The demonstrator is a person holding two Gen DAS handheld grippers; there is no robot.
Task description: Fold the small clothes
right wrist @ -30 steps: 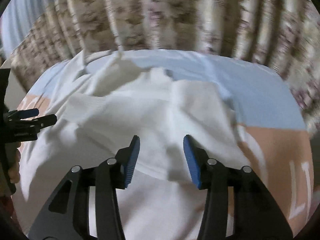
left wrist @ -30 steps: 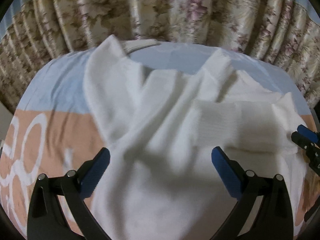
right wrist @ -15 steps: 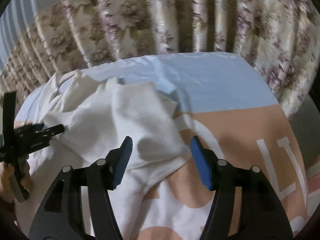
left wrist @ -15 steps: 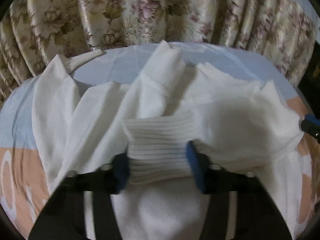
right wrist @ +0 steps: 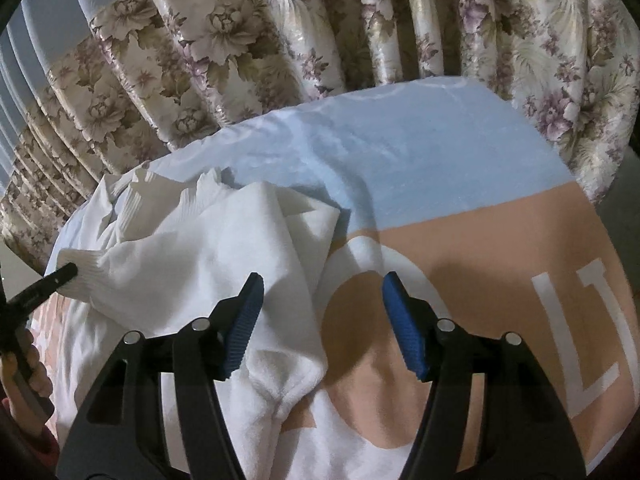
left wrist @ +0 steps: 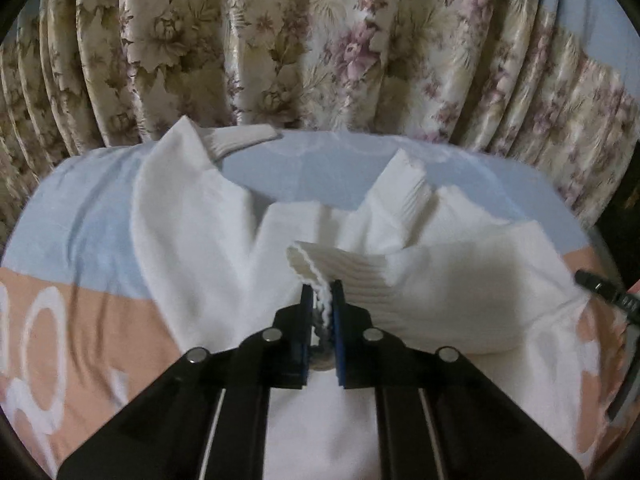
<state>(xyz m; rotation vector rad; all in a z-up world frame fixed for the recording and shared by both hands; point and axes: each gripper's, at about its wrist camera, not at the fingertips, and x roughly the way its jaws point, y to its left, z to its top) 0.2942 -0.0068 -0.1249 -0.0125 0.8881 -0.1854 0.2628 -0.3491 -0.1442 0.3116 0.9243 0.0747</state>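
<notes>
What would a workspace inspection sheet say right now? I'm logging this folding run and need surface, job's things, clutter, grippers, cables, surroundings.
Surface: bed sheet, pale blue at the far end, peach with white lettering nearer.
Job's things: white garment, crumpled and unfolded, ribbed cuff lifted.
Clutter: nothing seen.
Grippers: left gripper shut on the ribbed cuff's edge, jaws having just closed; right gripper open, jaws having just opened wider, above the garment's edge and bare sheet, gripping nothing.
Cables: nothing seen.
Surroundings: floral curtain behind the bed.
</notes>
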